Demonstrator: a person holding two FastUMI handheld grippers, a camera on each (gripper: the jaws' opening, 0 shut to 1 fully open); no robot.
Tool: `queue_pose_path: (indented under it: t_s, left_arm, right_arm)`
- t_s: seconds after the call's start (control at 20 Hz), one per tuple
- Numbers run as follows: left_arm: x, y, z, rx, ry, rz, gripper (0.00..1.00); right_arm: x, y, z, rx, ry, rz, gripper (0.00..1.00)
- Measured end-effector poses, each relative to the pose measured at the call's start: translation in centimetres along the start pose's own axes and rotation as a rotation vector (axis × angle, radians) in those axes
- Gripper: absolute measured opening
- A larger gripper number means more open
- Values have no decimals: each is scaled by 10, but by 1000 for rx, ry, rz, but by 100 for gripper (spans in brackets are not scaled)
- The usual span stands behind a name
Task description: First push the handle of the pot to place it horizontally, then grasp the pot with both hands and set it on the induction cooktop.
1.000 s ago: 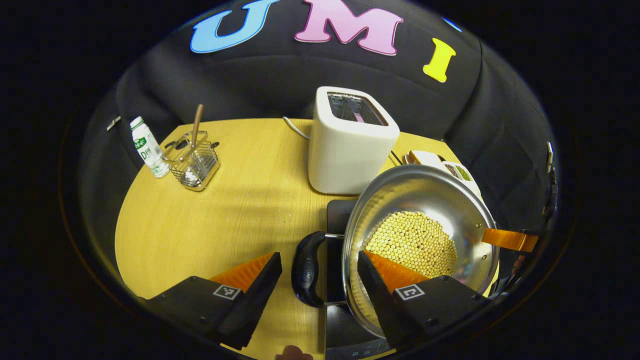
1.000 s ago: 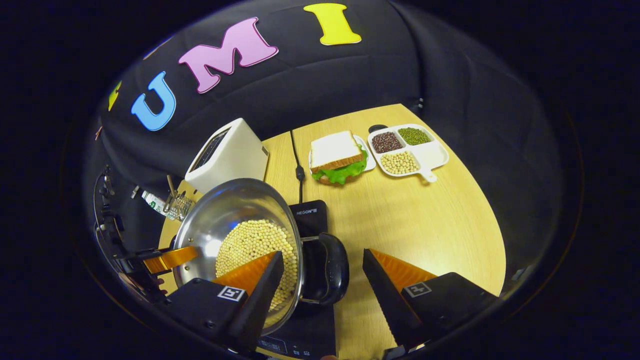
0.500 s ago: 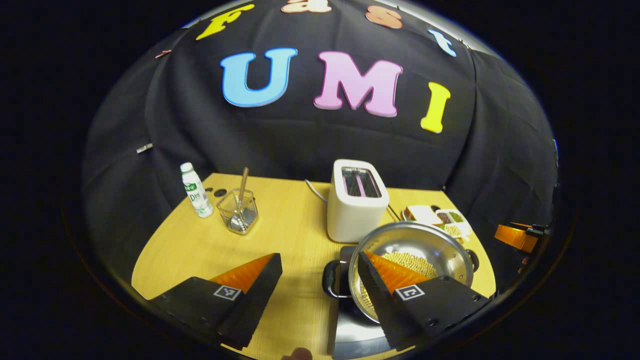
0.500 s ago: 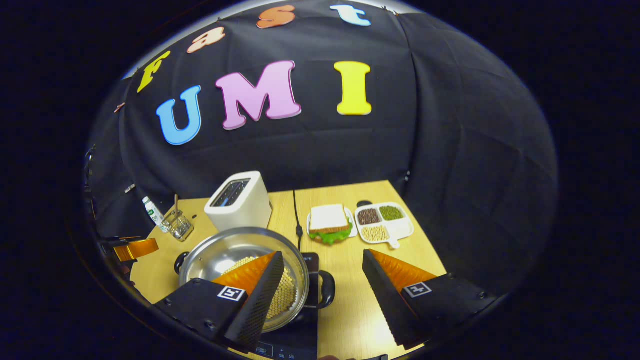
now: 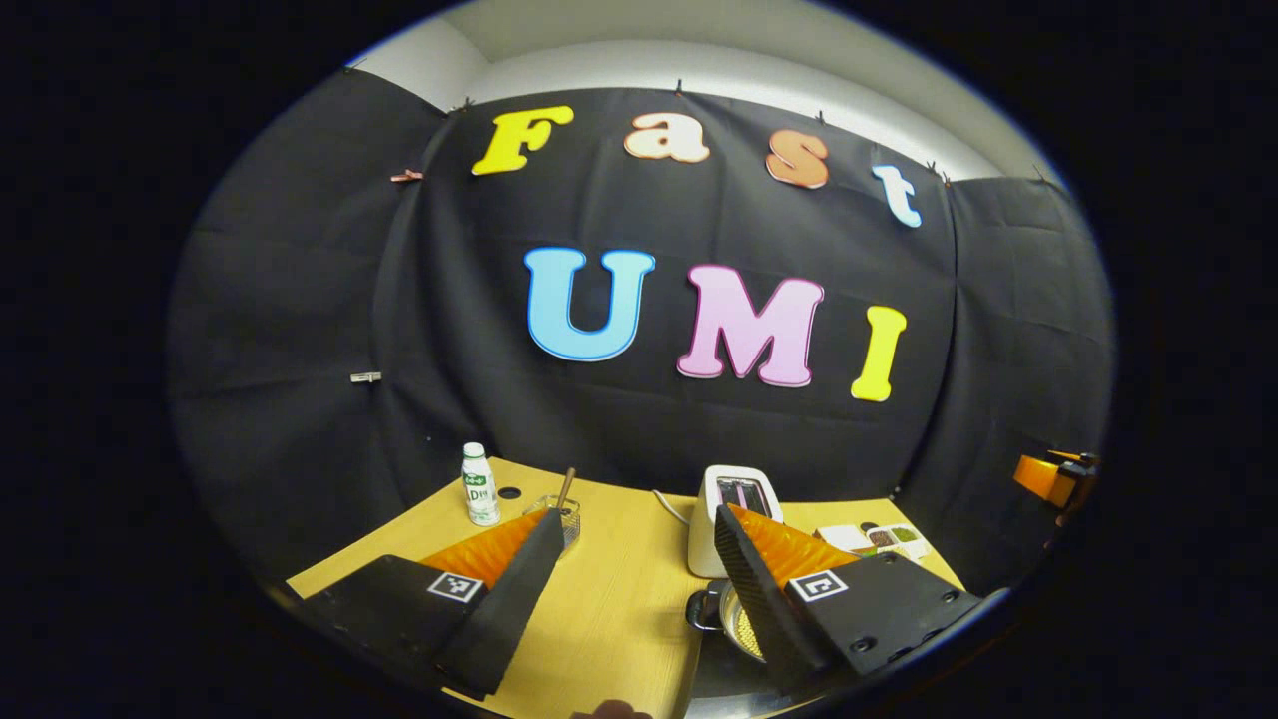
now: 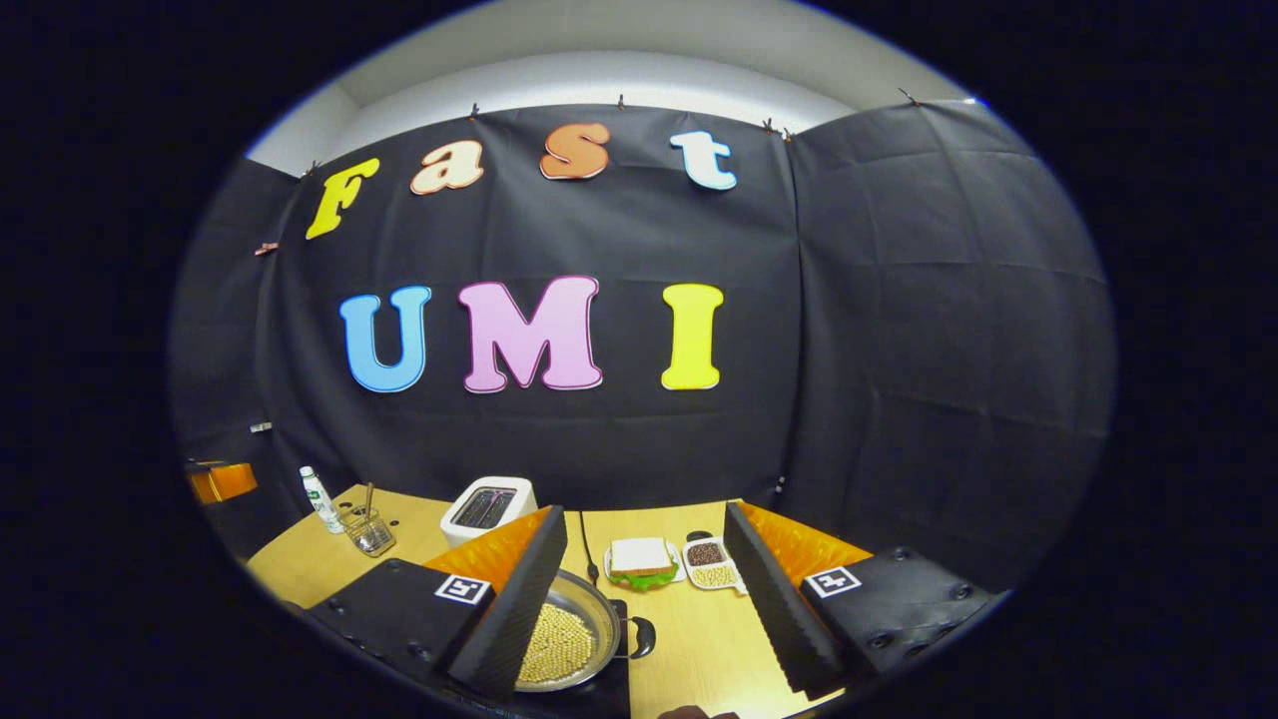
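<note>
Pot (image 6: 569,639) with the little yellow beans sits on the black cooktop (image 6: 609,694) at the near edge of the table (image 6: 689,639), its side handle (image 6: 641,635) sticking out flat. I think the job is done, so next I only need to keep clear. My left claw (image 5: 634,589) and my right claw (image 6: 644,589) both hang high above the table, tipped up toward the wall, fingers wide apart and holding nothing

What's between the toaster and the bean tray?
A sandwich sits between the toaster and the bean tray, in the right gripper view.
</note>
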State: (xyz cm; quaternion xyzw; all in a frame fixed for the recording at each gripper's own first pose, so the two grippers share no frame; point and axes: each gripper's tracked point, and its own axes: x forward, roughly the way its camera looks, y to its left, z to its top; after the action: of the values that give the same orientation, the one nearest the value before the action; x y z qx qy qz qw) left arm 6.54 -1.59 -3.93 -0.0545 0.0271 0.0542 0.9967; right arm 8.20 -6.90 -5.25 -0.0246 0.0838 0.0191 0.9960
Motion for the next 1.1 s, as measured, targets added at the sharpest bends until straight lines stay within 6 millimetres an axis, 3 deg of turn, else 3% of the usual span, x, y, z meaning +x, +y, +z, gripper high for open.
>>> queue_pose_path:
  t_s: [0.15,0.45,0.55,1.1]
  left_arm:
    - [-29,23,11,41,-41,26,95]
    - [-78,37,14,84,-60,-28,96]
    - [-86,45,15,98,-77,-27,94]
    - [-95,37,11,70,-102,-105,95]
  right_arm:
    - [-34,1,1,-4,-2,-23,98]
    - [-93,14,-10,10,12,-51,98]
    - [-100,21,-12,22,9,-61,98]
    - [-101,51,1,33,-39,-69,98]
